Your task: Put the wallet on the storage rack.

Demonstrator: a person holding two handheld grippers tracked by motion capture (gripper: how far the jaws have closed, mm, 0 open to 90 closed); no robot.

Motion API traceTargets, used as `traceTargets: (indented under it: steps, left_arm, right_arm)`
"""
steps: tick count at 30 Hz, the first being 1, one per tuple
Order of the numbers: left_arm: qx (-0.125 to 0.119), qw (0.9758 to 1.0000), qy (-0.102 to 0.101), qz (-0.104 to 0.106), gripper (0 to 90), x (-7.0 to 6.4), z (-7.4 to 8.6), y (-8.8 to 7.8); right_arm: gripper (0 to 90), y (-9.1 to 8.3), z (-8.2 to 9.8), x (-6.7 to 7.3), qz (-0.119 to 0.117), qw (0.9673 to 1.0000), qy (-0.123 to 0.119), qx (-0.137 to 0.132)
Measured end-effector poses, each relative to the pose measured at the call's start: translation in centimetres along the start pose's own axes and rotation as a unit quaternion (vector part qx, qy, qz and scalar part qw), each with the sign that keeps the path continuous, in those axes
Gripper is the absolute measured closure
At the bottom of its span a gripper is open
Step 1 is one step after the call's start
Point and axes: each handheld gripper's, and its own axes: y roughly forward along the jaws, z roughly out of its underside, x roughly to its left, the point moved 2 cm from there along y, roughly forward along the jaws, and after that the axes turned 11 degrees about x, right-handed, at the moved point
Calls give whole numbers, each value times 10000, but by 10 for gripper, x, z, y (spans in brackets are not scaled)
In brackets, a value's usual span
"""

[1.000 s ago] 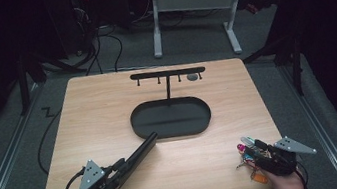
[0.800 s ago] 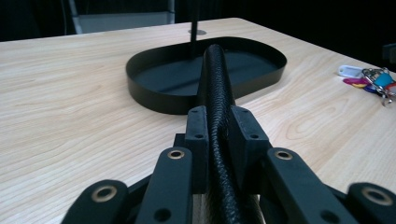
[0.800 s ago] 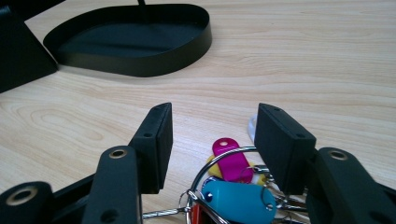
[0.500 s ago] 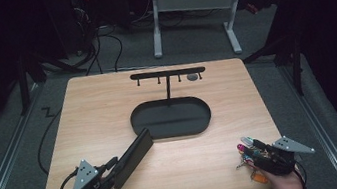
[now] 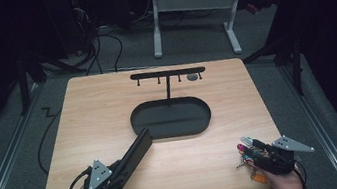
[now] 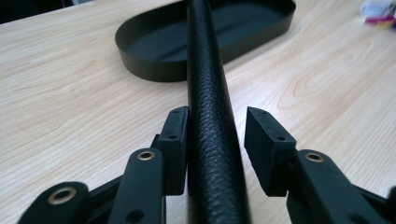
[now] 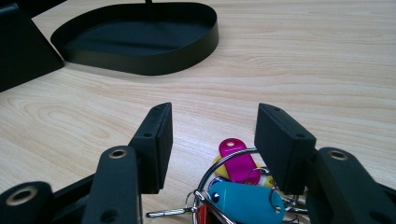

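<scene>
A black grained-leather wallet lies between the jaws of my left gripper and points toward the black oval tray. In the left gripper view the wallet touches the left pad, with a thin gap before the right pad, so the left gripper is open. My right gripper stands open at the table's near right over a bunch of keys. The key ring and its magenta, blue and yellow tags lie low between the jaws of the right gripper.
A black T-shaped hook rack rises behind the tray, with a small grey item under its right end. The tray's wall is ahead of the right gripper. Bare wood lies between the two grippers. The near table edge is just behind both hands.
My left gripper has drawn back a little toward the near edge, and the wallet has turned so that more of its broad face shows. The right gripper has stayed over the keys.
</scene>
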Motion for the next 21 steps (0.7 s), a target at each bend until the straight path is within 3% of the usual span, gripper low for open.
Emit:
traceTargets:
  steps: [6,7,8,9,10,11,12,14,16,17,18,21]
  left_arm:
    - [287,9993,202,-156,633,-6,-15,1]
    - [472,9983,283,-206,634,-5,-20,2]
    - [472,9983,283,-206,634,-5,-20,2]
    - [765,9964,308,-183,634,-3,-26,3]
    - [765,9964,308,-183,632,-3,-26,3]
    - [1057,9935,404,-122,629,-2,-32,4]
    - [1057,9935,404,-122,628,-2,-32,4]
    - [1367,9887,585,-204,627,-1,-39,4]
    - [1529,9856,692,-211,610,0,-44,4]
    - [1702,9823,754,-207,603,1,-48,6]
    - [1702,9823,754,-207,605,1,-48,6]
    - [1884,9792,736,-170,615,4,-52,8]
  right_arm:
    - [472,1,1,-4,-88,9998,160,-13]
    - [472,1,2,-5,-151,9997,186,-6]
    - [472,1,2,-5,-151,9997,186,-6]
    - [472,0,3,-5,-195,9996,181,-17]
    - [472,0,3,-5,-195,9996,181,-17]
    - [472,0,2,-5,-244,9996,168,-28]
    - [472,0,2,-5,-244,9996,168,-28]
    - [472,0,2,-5,-285,9994,201,-36]
    - [472,0,1,-5,-320,9993,183,-43]
    - [472,2,1,-3,-357,9993,115,-11]
    - [472,2,1,-3,-357,9993,115,-11]
    - [472,1,-1,2,-395,9992,34,-9]
